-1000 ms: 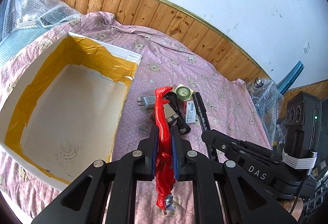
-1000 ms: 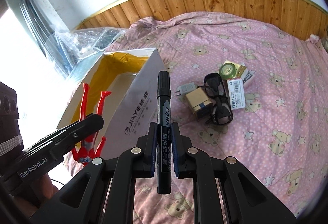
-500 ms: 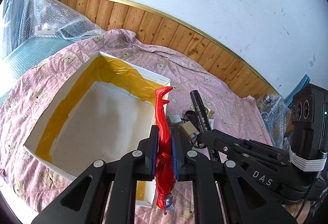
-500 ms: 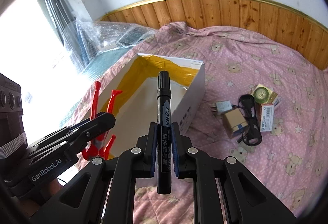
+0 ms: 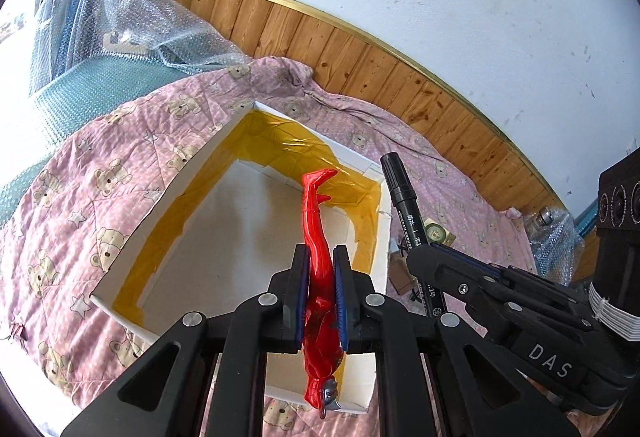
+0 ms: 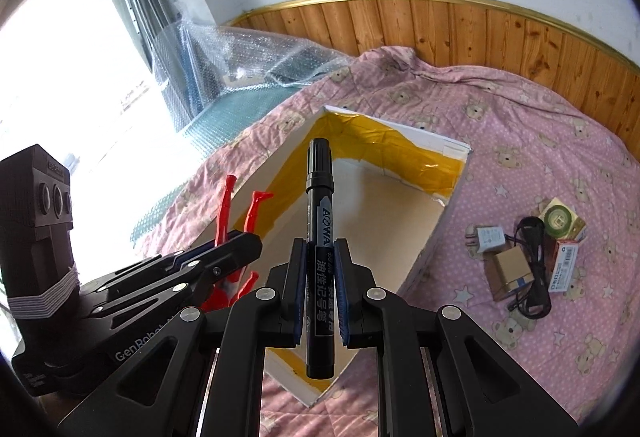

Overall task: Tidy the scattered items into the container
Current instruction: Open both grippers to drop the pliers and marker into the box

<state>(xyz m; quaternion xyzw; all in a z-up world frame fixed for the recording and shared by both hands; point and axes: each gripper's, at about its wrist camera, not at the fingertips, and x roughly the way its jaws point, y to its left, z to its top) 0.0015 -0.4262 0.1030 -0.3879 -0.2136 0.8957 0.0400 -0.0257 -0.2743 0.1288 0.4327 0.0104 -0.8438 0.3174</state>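
My left gripper (image 5: 320,257) is shut on a red toy figure (image 5: 316,229), legs pointing forward, held above the open white box (image 5: 208,153) with yellow tape lining its inner walls. My right gripper (image 6: 320,249) is shut on a black marker (image 6: 319,197), also over the box (image 6: 456,149). The box floor is bare. In the left wrist view the right gripper (image 5: 420,249) with the marker (image 5: 400,193) hangs at the box's right wall. In the right wrist view the left gripper (image 6: 236,241) with the red figure (image 6: 224,205) sits at the left.
On the pink bear-print quilt (image 6: 540,125), right of the box, lie a white plug adapter (image 6: 488,239), a small cardboard box (image 6: 508,273), a black cable (image 6: 532,277), a tape roll (image 6: 558,215) and a labelled packet (image 6: 566,269). Bubble wrap (image 5: 132,45) lies far left. Wood panelling (image 6: 480,25) backs the bed.
Both grippers have moved left and up from the scattered items to above the box, each still holding its item. The box now sits lower and more centred in both views.
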